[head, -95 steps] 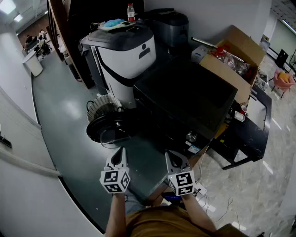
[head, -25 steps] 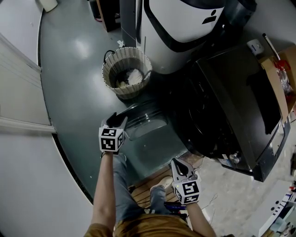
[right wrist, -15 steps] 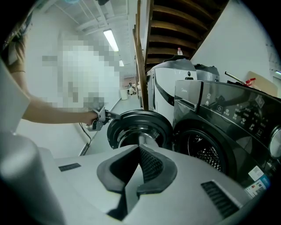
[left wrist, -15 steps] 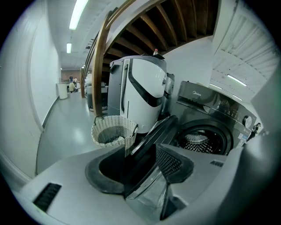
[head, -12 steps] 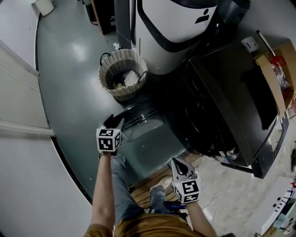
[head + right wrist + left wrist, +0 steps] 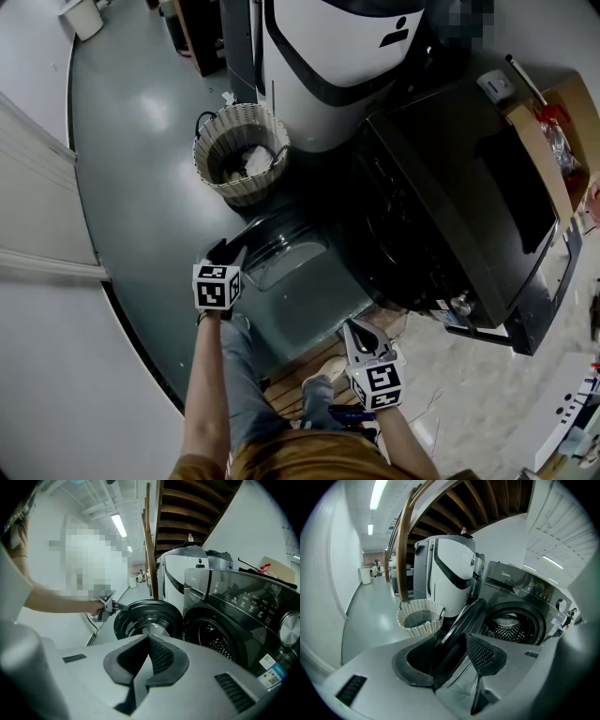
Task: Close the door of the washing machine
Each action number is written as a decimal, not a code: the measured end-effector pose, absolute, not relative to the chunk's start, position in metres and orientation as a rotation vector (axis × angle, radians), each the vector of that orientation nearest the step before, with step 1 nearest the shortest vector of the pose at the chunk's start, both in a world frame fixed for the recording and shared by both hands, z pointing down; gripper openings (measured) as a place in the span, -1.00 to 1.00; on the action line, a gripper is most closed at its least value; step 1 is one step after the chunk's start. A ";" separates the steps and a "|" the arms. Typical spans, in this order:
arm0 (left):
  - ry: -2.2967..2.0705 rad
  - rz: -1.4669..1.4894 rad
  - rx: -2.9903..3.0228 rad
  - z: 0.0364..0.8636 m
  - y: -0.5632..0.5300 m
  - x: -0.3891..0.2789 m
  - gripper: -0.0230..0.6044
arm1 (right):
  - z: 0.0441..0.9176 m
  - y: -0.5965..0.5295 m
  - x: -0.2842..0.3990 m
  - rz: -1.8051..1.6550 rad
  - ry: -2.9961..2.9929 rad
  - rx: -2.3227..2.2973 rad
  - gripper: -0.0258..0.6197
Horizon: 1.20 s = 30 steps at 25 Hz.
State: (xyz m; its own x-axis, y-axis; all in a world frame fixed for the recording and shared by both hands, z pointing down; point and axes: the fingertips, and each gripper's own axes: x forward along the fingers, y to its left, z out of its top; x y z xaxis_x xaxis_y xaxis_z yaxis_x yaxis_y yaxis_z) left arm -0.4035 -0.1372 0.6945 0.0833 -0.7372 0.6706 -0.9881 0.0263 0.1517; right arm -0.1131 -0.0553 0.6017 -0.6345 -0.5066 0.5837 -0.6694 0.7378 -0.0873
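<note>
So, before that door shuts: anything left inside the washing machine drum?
The drum shows only bare perforated metal; no laundry visible. Its lower part is covered by the open door and the left gripper.

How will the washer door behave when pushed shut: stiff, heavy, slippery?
Probably swings on its hinge rather than lifts: the door stands open beside the drum opening. Looks rigid and fairly heavy, thick dark rim around a glass bowl, so little flex. The glossy rim may slip; it sits between the jaws of the left gripper.
</note>
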 end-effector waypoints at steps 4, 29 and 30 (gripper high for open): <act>-1.706 0.554 1.753 0.696 -0.132 -0.398 -0.22 | 0.598 -0.053 -0.106 0.398 -2.405 0.895 -0.88; -1.630 0.722 1.731 0.696 -0.100 -0.340 -0.24 | 0.572 -0.043 -0.053 0.406 -2.444 1.002 -0.88; -1.626 0.731 1.733 0.695 -0.099 -0.336 -0.25 | 0.570 -0.043 -0.049 0.407 -2.443 1.014 -0.88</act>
